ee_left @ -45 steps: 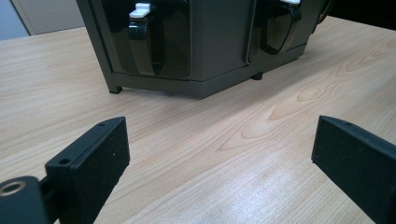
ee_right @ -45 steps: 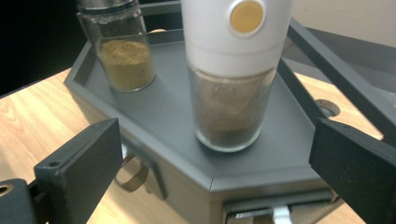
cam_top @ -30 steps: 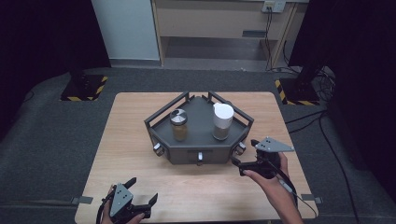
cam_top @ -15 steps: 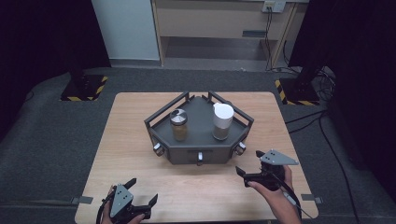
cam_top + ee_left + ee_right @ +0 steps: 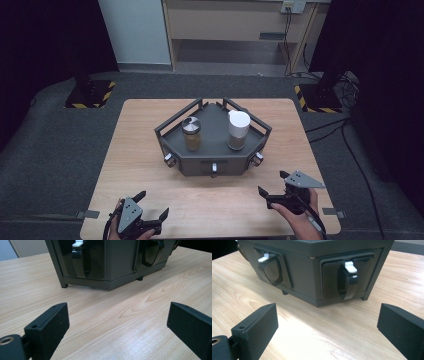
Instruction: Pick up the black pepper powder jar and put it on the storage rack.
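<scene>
The left gripper (image 5: 149, 210) sits at the table's (image 5: 140, 140) near edge by the left corner, jaws wide apart, holding nothing. The dark rack (image 5: 212, 150) stands mid-table, nearer the far edge, well apart from both grippers. On it a jar (image 5: 191, 133) stands upright at left, a white canister (image 5: 238, 129) at right. The right gripper (image 5: 276, 186) hovers near the near-right corner, jaws spread and empty, facing the rack's latches (image 5: 350, 277).

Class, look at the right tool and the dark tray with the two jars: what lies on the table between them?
Nothing: bare wooden table lies between the open right tool and the dark tray, as the right gripper view shows; the high view agrees.
</scene>
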A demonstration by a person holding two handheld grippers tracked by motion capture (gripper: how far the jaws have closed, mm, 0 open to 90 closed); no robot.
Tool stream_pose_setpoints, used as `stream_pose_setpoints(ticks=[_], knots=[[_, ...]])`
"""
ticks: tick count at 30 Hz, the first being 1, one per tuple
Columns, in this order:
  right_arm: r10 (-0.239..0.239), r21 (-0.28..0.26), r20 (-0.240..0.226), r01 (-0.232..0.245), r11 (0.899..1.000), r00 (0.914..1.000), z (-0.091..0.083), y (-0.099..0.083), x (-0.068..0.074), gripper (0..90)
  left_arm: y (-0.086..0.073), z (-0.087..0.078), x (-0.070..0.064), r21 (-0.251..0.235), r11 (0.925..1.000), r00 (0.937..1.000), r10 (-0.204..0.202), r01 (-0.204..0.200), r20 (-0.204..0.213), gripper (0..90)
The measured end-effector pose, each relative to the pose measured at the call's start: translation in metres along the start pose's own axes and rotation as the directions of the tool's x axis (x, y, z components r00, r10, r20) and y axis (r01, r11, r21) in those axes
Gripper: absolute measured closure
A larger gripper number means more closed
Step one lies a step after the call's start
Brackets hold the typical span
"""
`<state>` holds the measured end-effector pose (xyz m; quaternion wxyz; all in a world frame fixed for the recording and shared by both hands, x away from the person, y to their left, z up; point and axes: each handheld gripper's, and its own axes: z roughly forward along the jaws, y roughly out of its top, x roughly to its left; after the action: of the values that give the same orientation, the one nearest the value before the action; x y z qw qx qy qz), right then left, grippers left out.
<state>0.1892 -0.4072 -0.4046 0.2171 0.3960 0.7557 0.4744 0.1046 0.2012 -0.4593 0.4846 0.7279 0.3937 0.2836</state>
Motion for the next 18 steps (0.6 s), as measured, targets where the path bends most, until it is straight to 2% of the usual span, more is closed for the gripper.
stream_pose_setpoints(ticks=[5, 11, 18], knots=[[-0.016, 0.003, 0.016, 0.016, 1.000, 0.9997, -0.002, -0.007, 0.004, 3.8, 0.000, 0.000, 0.000, 0.003, 1.0000, 1.0000, 0.003, -0.003, -0.004, 3.3], [0.000, 0.005, 0.023, 0.000, 1.000, 0.9997, -0.002, -0.024, 0.005, 3.7, -0.001, -0.002, 0.002, 0.002, 1.0000, 0.9998, -0.008, 0.008, -0.017, 3.3], [0.004, 0.000, 0.037, -0.004, 1.000, 0.9993, -0.003, -0.036, 0.008, 3.7, -0.001, -0.002, 0.002, 0.005, 1.0000, 0.9998, -0.008, 0.008, -0.021, 3.3]])
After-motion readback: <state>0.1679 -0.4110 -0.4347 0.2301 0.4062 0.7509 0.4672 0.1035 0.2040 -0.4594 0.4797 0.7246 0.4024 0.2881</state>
